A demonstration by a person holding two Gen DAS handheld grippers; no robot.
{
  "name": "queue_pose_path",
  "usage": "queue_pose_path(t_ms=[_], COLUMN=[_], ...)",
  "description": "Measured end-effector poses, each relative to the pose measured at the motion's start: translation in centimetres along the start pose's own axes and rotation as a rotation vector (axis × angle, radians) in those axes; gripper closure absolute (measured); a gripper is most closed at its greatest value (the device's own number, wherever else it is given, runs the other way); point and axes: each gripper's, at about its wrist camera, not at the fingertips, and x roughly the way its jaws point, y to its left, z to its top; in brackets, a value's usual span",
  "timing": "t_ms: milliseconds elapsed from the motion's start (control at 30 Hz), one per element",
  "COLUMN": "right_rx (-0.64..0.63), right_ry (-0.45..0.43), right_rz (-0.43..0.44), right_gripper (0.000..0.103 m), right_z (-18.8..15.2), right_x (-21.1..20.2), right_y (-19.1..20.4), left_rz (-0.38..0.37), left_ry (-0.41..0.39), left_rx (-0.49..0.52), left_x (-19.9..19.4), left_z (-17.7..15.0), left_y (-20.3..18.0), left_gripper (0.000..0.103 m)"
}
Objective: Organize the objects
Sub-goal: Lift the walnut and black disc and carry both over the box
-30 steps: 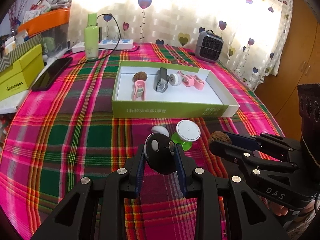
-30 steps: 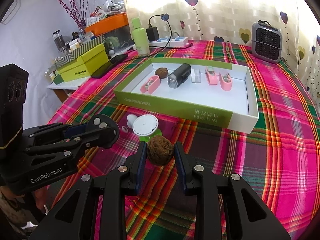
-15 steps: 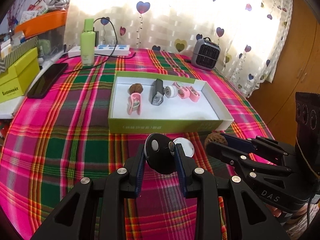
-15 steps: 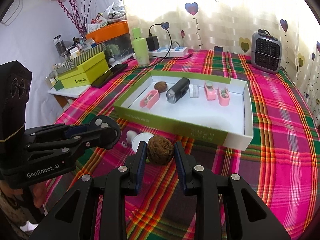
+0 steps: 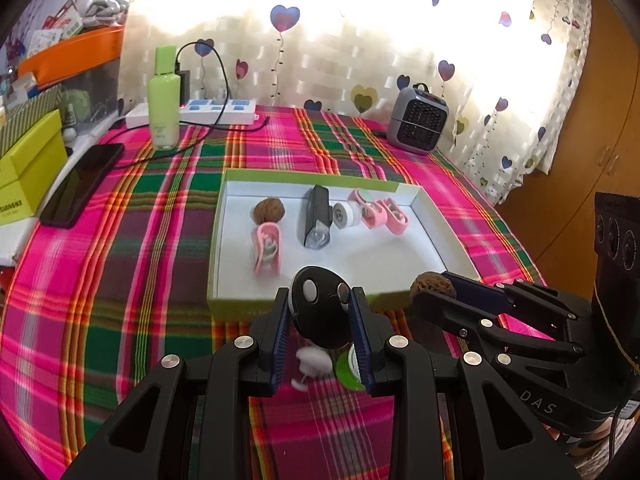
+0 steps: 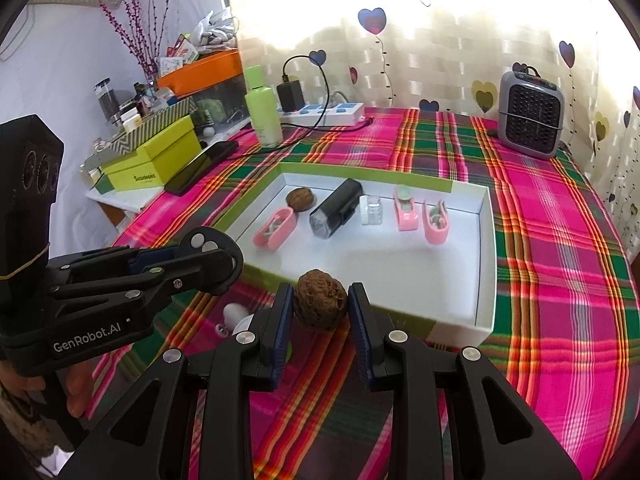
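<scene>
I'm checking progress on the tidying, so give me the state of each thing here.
Left gripper: shut on black key fob.
Right gripper: shut on walnut.
Green box: open, partly filled.
Second walnut: lying in box.
Charger: plugged into power strip.

"GenRobot.AI" on left claw (image 6: 208, 258) body; "DAS" on right claw (image 5: 434, 286) body.
</scene>
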Motion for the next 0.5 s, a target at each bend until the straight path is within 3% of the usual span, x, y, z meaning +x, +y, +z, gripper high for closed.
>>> queue_pose_path(t_ms=[500], right_rx=[0.012], right_ry=[0.039], right_rz=[-0.016], right_gripper=[0.074], right_z=[2.0], right_x=[3.0], right_y=[-1.8], left_rz=[-0.001], left_ry=[0.047], left_rx=[-0.004], left_x=[3.6], left_z=[2.1], left_y=[0.2], left_gripper=[0.076])
